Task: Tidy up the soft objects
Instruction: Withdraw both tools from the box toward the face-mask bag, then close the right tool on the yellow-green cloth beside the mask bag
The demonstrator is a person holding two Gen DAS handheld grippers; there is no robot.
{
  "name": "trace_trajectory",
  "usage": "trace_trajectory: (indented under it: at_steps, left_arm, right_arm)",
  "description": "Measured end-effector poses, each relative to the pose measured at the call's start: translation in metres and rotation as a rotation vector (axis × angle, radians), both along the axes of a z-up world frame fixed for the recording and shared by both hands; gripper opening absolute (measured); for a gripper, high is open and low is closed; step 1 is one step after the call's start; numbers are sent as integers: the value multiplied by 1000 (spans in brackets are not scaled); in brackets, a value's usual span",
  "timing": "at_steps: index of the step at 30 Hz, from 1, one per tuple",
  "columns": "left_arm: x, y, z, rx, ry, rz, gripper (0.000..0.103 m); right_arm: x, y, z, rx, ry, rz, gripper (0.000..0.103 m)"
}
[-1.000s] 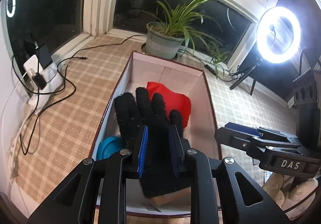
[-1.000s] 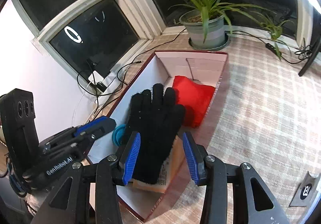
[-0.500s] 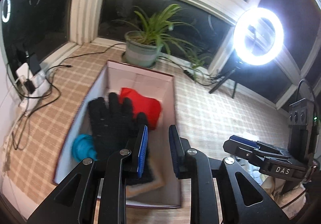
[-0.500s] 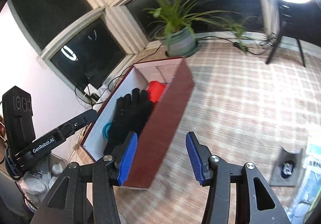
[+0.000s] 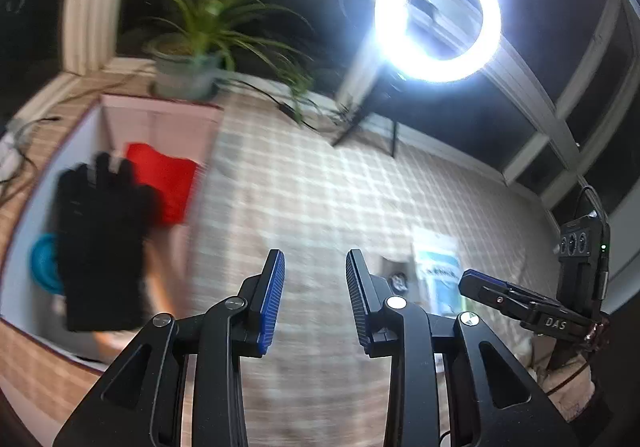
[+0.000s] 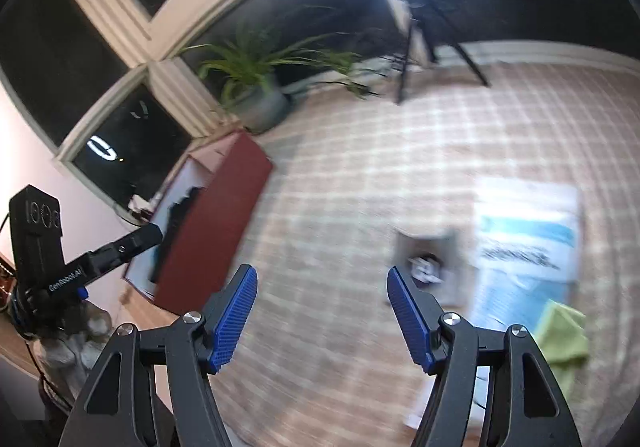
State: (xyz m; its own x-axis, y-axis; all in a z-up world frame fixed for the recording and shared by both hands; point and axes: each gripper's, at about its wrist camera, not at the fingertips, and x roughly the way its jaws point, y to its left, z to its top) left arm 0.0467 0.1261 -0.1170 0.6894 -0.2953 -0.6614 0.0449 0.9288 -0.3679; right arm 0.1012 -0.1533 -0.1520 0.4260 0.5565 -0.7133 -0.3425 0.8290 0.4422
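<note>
The box (image 5: pixel 160 115), a long carton with dark red outer walls and a pale inside, already holds three soft things: a black knit glove (image 5: pixel 100 239) lying flat with its fingers spread toward the far end, a red cloth (image 5: pixel 164 179) folded beyond it and partly under its fingertips, and a round blue piece (image 5: pixel 42 267) tucked against the near left wall, too blurred to name. So a good share of the sorting looks done. What seems left lies out on the checked floor mat (image 6: pixel 360 175): a yellow-green cloth (image 6: pixel 564 339), limp and crumpled, at the right edge of the right wrist view, just beside a glossy blue-and-white packet (image 6: pixel 528 239) that looks like flat plastic, and a small grey square (image 6: pixel 428 259) with something dark on it that I cannot make out. The left tongs (image 5: pixel 316 299) are opening, still fairly narrow, with nothing between their ribbed blue pads. The right tongs (image 6: pixel 322 317) are opening too, already wide, empty, aimed over bare mat toward the packet side. Judging by that aim, the yellow-green cloth is likely the next pick; being thin and floppy, it would want a pinch on a raised fold.
</note>
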Motion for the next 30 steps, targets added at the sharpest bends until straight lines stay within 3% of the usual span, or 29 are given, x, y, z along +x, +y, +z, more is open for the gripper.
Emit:
trace_trajectory:
  at_steps: [8, 15, 23, 25, 30]
  left_arm:
    - [8, -76, -26, -32, 80, -147, 30]
    - [12, -131, -51, -73, 175, -269, 30]
    - [16, -167, -81, -156, 295, -327, 30]
    - [18, -173, -88, -174, 326, -335, 37]
    - [21, -184, -99, -193, 371, -337, 38]
  right_arm:
    - [0, -84, -26, 34, 109, -112, 64]
    - [19, -134, -39, 57, 175, -139, 64]
    - [47, -168, -63, 95, 279, -115, 64]
    - [54, -174, -68, 103, 300, -104, 64]
    - [75, -188, -85, 102, 350, -97, 64]
